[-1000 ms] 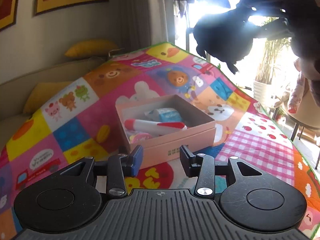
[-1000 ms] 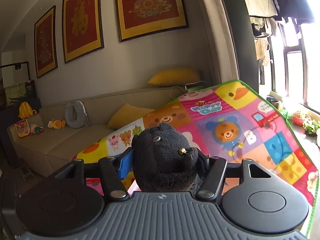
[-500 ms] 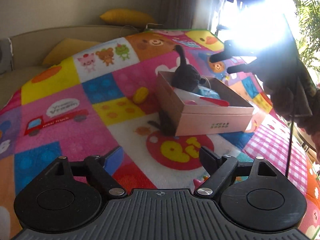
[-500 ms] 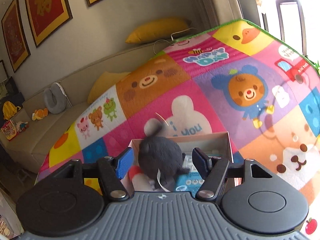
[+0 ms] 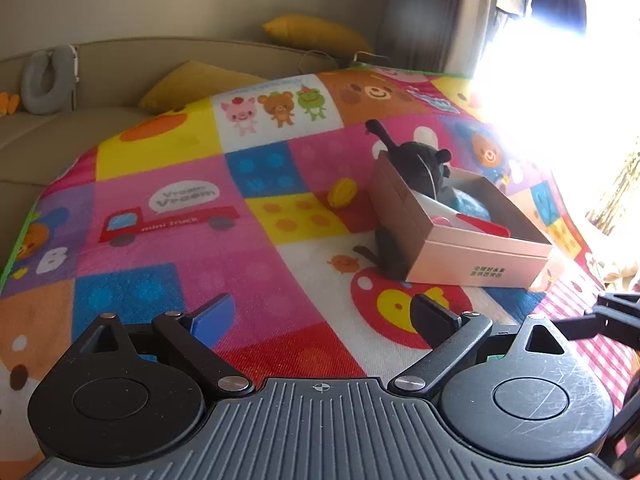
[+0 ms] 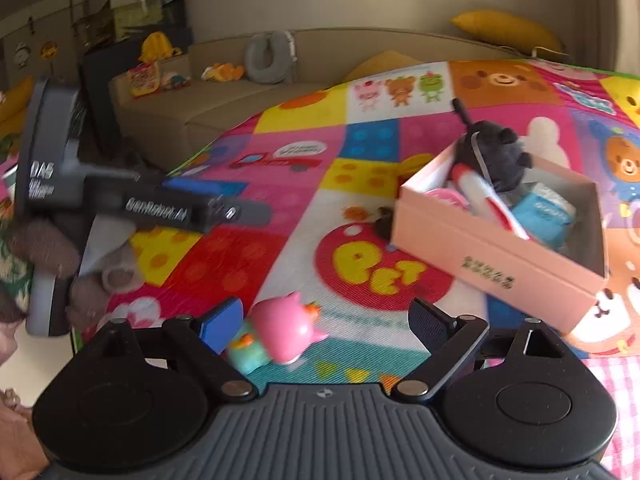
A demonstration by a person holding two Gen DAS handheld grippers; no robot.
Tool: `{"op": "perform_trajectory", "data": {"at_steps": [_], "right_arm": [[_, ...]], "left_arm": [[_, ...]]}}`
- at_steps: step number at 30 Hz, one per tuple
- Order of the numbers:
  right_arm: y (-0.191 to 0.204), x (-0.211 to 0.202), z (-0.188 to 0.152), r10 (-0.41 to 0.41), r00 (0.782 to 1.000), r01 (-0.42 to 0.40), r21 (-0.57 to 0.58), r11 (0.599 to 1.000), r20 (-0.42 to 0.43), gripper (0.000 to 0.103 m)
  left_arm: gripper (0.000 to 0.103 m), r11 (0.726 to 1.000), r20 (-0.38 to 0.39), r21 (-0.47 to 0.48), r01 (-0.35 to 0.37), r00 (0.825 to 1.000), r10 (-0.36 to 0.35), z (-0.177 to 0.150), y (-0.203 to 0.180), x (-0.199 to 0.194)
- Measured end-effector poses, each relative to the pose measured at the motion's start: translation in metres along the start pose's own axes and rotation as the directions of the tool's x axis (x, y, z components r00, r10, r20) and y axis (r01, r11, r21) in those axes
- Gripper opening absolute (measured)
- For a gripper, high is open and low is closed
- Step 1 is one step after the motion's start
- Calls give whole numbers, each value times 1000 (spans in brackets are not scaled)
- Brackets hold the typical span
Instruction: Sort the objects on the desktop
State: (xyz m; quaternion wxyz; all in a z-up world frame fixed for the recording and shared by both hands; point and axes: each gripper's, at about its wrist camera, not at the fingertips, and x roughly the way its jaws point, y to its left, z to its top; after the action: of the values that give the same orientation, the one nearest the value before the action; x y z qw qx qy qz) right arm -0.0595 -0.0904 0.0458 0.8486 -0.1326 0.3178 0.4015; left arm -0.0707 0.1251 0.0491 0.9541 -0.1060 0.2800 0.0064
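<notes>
While the black plush (image 6: 494,156) sits in the pink box (image 6: 496,258), the right gripper (image 6: 324,320) hangs spread around a pink toy (image 6: 280,334) on the mat; it looks light, hard and slippery, best pinched across its body. The left gripper (image 5: 322,316) is spread too.

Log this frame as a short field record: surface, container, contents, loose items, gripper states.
surface: colourful cartoon-patchwork play mat
container: open pink cardboard box, resting on the mat
contents: black plush toy at the far corner, red-and-white marker pen, blue packet, a pink item, unclear
loose items: pink-and-teal toy figure lying on the mat between the right gripper's fingers, not gripped; a dark object beside the box, unclear
left gripper: open, empty
right gripper: open
</notes>
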Motion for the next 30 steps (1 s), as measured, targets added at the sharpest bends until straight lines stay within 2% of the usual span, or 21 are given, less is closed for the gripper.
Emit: {"op": "perform_trajectory", "data": {"at_steps": [3,9,11,12,16,20,25,30], "right_arm": [[23,10,-8,-3,1000,3,-55,998,-12,90],[28,38,-5,-2,995,5,27,1000,-97,90],[30,38,-6,-13,994,18,45,999,-111,73],[31,37,-6,-20,993,25,44,999,-118,73],[36,14,-8,-103,991,104,7,995,-82,70],[25,-16,-12,-183,980,185,13,983,-75,70],[6,-50,-15,-286,957,288,32,957,-54,70],[-29,-81,2,-398,916,393,88,915,44,70]], "left_arm": [[100,1000,-6,5,-19,1000,19,0,0,-7],[101,1000,-11,12,-19,1000,19,0,-6,-19],[101,1000,-15,20,-12,1000,12,0,-11,-21],[101,1000,-18,24,-7,1000,7,-1,-13,-21],[101,999,-36,42,20,999,-19,-3,-25,-20],[102,996,-56,63,60,997,-57,-7,-43,-17],[102,989,-68,105,103,993,-96,-8,-68,-9],[103,986,-67,122,114,992,-107,-7,-83,8]]}}
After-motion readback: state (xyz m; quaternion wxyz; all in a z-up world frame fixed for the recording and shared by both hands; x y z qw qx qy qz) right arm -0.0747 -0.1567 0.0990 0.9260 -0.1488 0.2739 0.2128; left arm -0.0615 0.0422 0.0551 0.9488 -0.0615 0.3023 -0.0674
